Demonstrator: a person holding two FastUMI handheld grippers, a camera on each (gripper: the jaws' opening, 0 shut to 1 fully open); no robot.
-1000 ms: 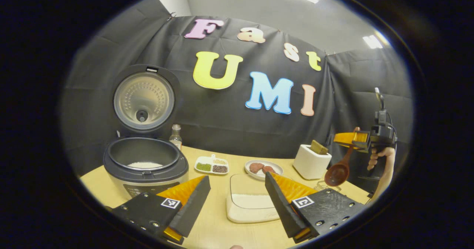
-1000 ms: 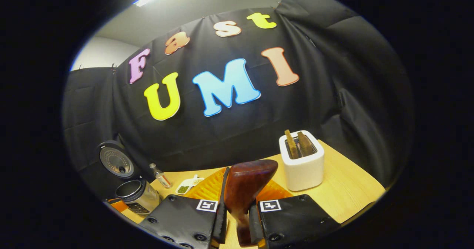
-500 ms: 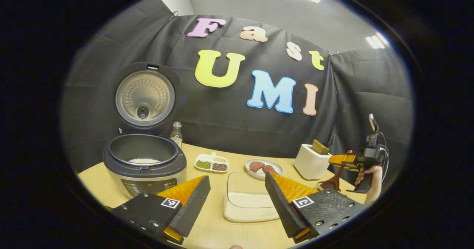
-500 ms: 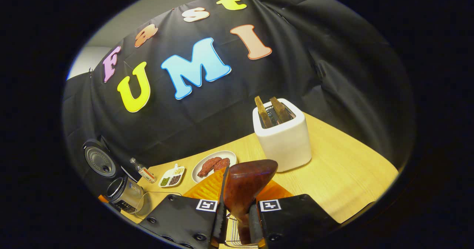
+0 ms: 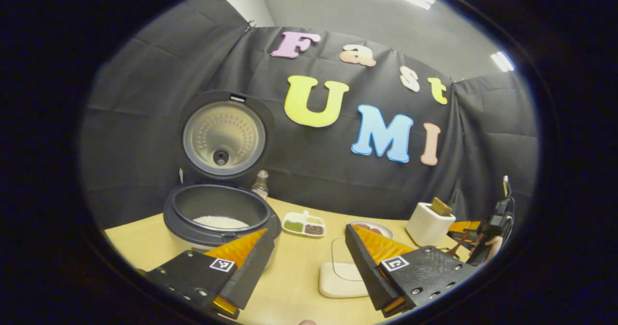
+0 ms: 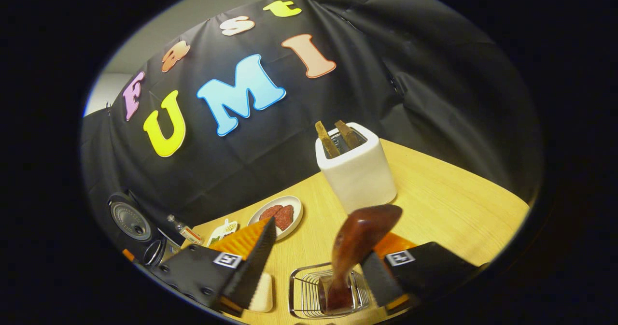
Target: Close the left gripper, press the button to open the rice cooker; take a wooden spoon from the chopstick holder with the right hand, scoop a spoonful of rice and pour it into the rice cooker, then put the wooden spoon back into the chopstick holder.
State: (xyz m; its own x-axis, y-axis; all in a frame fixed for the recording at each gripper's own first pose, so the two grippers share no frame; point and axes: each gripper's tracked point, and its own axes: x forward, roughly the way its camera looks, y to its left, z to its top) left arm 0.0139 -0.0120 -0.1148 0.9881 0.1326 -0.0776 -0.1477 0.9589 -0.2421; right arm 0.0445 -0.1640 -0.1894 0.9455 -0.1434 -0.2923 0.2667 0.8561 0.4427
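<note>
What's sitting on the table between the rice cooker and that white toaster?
In the left gripper view, between the rice cooker and the toaster lie a small divided dish of beans and a plate of meat. Nearer the camera stands a clear rice container.

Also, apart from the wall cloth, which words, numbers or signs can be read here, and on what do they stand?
No word or number is readable.
left gripper: square black-and-white markers, a pattern without letters.
right gripper: the same kind of markers.
bottle: its label is too small to read.
</note>
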